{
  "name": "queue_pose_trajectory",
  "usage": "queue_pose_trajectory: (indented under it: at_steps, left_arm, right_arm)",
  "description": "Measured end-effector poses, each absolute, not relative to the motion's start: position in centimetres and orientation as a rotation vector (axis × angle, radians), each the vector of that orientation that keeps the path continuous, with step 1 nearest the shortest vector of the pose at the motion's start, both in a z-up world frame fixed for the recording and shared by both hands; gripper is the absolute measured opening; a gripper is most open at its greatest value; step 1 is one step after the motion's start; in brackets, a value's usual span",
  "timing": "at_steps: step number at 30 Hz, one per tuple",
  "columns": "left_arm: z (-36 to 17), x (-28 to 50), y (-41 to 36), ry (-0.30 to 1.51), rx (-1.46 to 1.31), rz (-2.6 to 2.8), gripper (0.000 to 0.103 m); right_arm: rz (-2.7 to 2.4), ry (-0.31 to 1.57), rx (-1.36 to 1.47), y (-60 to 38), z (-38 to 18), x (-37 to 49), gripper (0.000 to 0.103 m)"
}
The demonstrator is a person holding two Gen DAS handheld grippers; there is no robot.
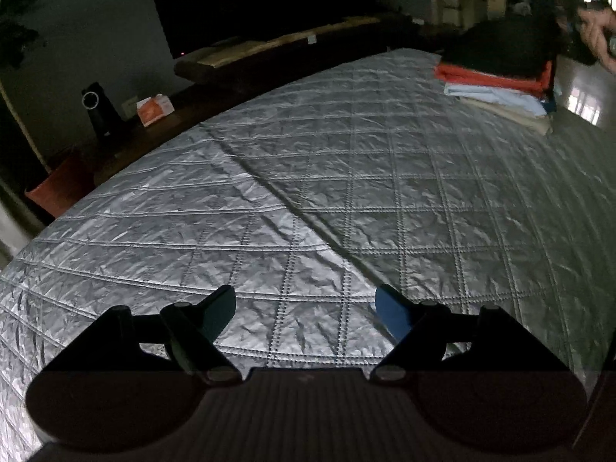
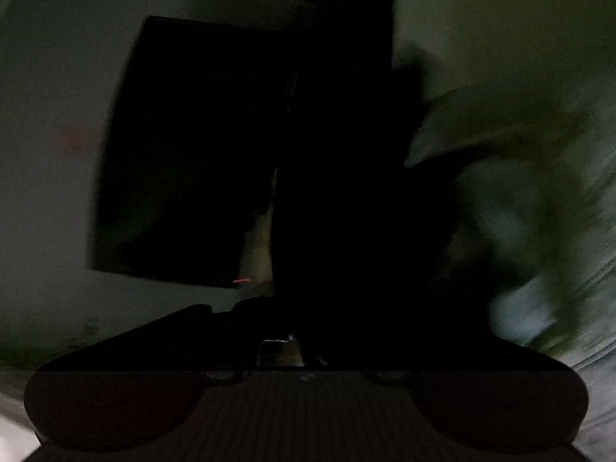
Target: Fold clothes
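Observation:
My left gripper (image 1: 304, 300) hovers open over the silver quilted bedspread (image 1: 308, 177), with nothing between its dark finger and its blue-padded finger (image 1: 392, 315). At the far right of the bed lies a stack of folded clothes (image 1: 496, 81) in orange, pale blue and beige, with a black garment (image 1: 504, 46) on top. A person's hand (image 1: 598, 34) is just right of that black cloth. The right wrist view is dark and blurred. In it my right gripper (image 2: 287, 331) has its fingers close together, and a black cloth (image 2: 338, 192) rises from between them and fills the middle of the view.
A dark wooden bench (image 1: 269, 50) runs along the far side of the bed. Left of the bed stand a black cylindrical device (image 1: 98, 111), an orange and white box (image 1: 154, 109) and an orange bin (image 1: 57, 192). A dark wall screen (image 2: 184, 154) hangs ahead of the right gripper.

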State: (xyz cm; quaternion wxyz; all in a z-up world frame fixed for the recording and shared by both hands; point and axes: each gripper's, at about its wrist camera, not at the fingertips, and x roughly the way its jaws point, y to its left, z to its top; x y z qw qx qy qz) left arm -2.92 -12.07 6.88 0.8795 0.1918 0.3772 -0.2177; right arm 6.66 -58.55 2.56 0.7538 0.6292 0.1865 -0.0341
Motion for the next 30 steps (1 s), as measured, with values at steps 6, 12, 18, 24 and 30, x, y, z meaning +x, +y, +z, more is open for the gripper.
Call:
queue_pose_trajectory:
  at_steps: [6, 12, 18, 24, 30]
  left_arm:
    - [6.6, -2.1, -12.8, 0.81, 0.385, -0.446, 0.08]
    - [6.6, -2.5, -13.3, 0.819, 0.373, -0.471, 0.082]
    - [6.9, -3.3, -13.1, 0.838, 0.338, -0.463, 0.083]
    - [7.9, -5.2, -14.2, 0.891, 0.286, -0.455, 0.091]
    - [11.2, -9.2, -18.1, 0.917, 0.224, -0.438, 0.102]
  right_arm:
    - [-0.141, 0.483, 1.275, -59.5, 0.7, 7.2, 0.019]
    - [-0.133, 0.507, 1.141, -60.2, 2.4, 8.5, 0.041]
    - [-0.187, 0.533, 1.035, -59.8, 3.1, 7.7, 0.061]
    - [-0.236, 0.566, 0.883, -57.7, 4.6, 1.2, 0.07]
    - [-0.232, 0.792, 0.566, -51.1, 7.4, -6.2, 0.084]
